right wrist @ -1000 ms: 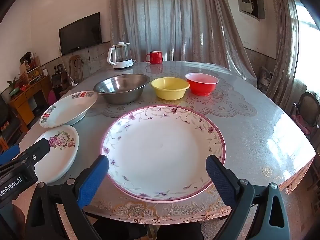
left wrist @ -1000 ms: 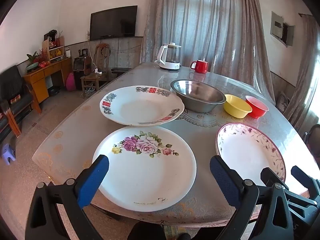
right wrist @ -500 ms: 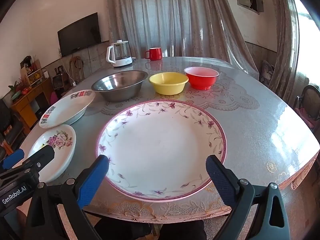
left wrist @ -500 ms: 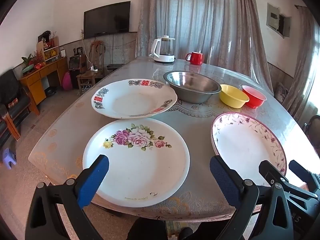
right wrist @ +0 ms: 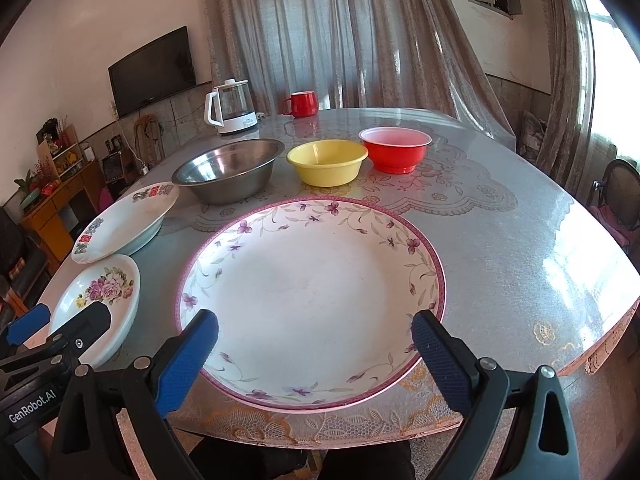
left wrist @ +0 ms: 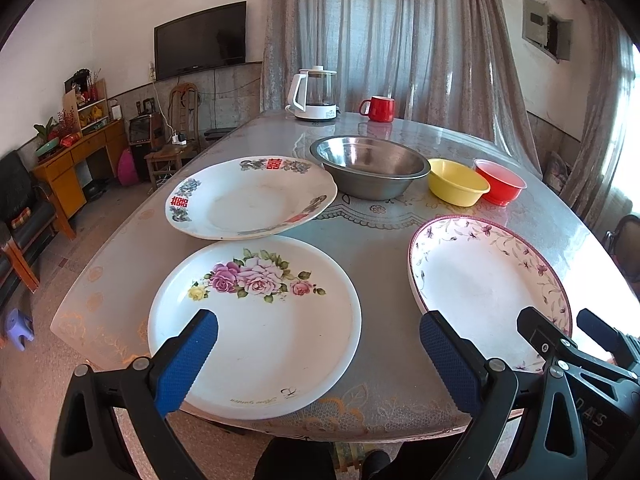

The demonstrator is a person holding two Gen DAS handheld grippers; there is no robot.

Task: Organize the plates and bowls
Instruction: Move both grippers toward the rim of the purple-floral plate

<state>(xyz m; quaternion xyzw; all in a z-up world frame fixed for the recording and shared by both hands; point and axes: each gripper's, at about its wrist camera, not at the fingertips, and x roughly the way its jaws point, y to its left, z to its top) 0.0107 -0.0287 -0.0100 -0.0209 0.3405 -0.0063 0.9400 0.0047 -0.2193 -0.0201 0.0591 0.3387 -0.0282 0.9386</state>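
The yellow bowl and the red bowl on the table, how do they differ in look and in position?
The yellow bowl has opaque walls and a thick rolled rim; the red bowl looks translucent, with a thin pale rim. The yellow bowl stands between the steel bowl and the red bowl, which ends the row on the right. Both are upright, empty, and similar in size.

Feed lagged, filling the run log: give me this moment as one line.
left tongs: open, over rose plate | right tongs: open, over purple-rimmed plate | nothing gripped | bowls: steel, yellow, red unstacked
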